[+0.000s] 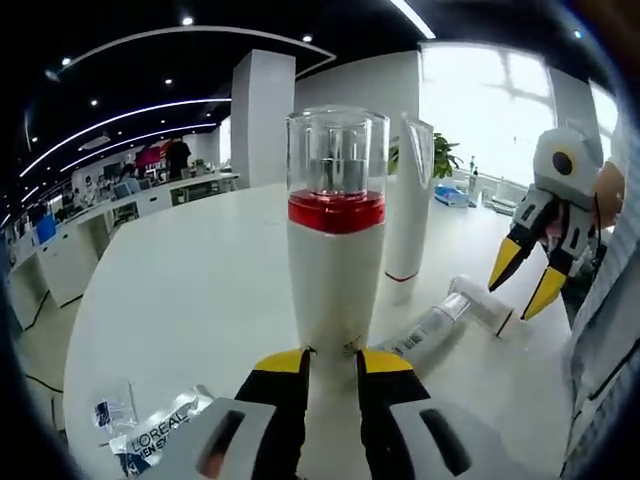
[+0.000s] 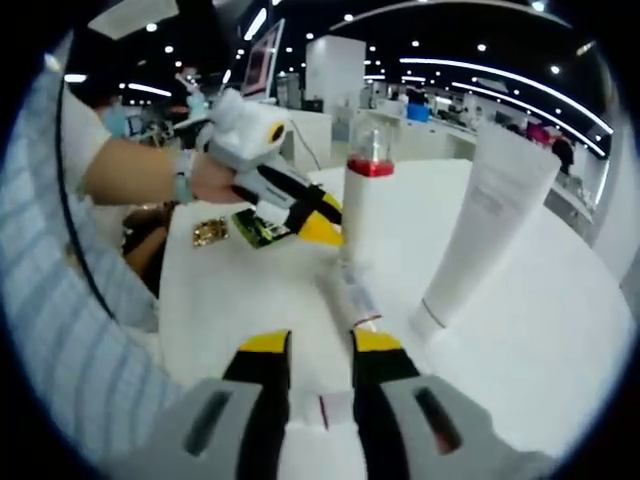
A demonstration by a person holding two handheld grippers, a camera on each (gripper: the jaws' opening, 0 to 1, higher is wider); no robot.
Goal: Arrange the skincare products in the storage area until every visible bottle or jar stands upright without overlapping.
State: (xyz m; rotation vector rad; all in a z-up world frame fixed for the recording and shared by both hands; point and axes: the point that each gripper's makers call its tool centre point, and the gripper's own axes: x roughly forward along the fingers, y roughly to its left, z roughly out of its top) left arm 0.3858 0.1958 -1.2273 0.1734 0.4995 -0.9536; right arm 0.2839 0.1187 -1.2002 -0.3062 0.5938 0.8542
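So the left gripper (image 1: pixel 322 362) is clamped on the base of the upright white bottle (image 1: pixel 335 275), clear cap, red band. Right gripper (image 2: pixel 320 345) looks unclenched, probably empty. Beside the bottle: a tall matte tube (image 1: pixel 408 215) standing, a small tube (image 1: pixel 440 322) lying flat.

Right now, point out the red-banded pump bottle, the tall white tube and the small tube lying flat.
red-banded pump bottle (image 1: pixel 335 275), left gripper view, on its white body below the band.
tall white tube (image 2: pixel 490 215), right gripper view, mid-body.
small lying tube (image 1: pixel 440 325), left gripper view, on its printed barrel.
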